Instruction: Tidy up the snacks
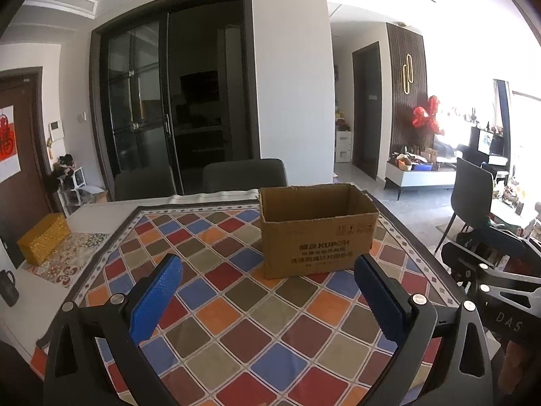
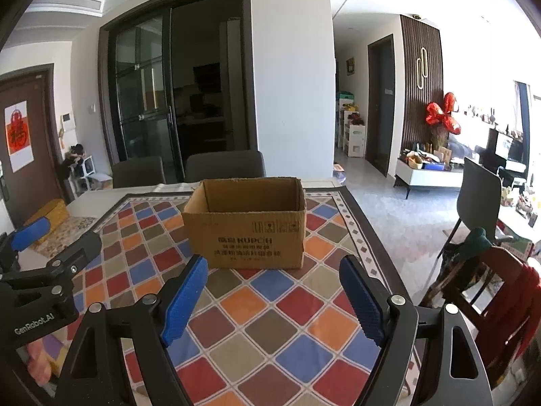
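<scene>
An open-topped brown cardboard box point(image 1: 318, 237) point(image 2: 247, 230) stands upright on a tablecloth of coloured diamonds point(image 1: 236, 304). The part of its inside that shows is bare. My left gripper point(image 1: 267, 262) is open just short of the box, with nothing between its blue pads point(image 1: 155, 297). My right gripper point(image 2: 274, 262) is also open and holds nothing, facing the box's front wall from close by. Each gripper shows at the edge of the other's view: the left one point(image 2: 30, 233) and the right one point(image 1: 490, 270). No snack is in view.
A yellow woven box point(image 1: 44, 237) and a dark mug point(image 1: 8, 287) sit on the table's left side. Two grey chairs point(image 1: 243, 174) stand behind the table. Off its right edge are a dark chair point(image 2: 480, 196) and a wooden chair draped in red cloth point(image 2: 500, 287).
</scene>
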`<state>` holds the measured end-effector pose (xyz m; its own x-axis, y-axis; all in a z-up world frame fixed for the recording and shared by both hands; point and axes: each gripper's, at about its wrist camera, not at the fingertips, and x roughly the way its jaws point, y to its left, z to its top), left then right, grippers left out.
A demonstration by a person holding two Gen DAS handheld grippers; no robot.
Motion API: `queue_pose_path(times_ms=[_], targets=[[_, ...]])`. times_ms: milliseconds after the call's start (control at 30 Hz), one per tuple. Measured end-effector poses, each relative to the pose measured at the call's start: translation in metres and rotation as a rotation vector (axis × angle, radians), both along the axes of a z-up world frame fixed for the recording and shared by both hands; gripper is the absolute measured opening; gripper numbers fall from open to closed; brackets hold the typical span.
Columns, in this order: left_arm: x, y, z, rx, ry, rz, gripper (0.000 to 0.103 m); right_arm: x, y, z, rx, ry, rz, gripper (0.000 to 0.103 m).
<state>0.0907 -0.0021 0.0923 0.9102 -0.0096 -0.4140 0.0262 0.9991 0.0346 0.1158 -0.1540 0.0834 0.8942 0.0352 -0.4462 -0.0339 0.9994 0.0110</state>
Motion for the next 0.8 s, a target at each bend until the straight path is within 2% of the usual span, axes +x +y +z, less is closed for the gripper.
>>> queue_pose_path(times_ms=[800], targets=[[-0.02, -0.004, 0.007, 0.005, -0.037, -0.01, 0.103, -0.021, -0.002, -0.004, -0.013, -0.037, -0.016, 0.081]])
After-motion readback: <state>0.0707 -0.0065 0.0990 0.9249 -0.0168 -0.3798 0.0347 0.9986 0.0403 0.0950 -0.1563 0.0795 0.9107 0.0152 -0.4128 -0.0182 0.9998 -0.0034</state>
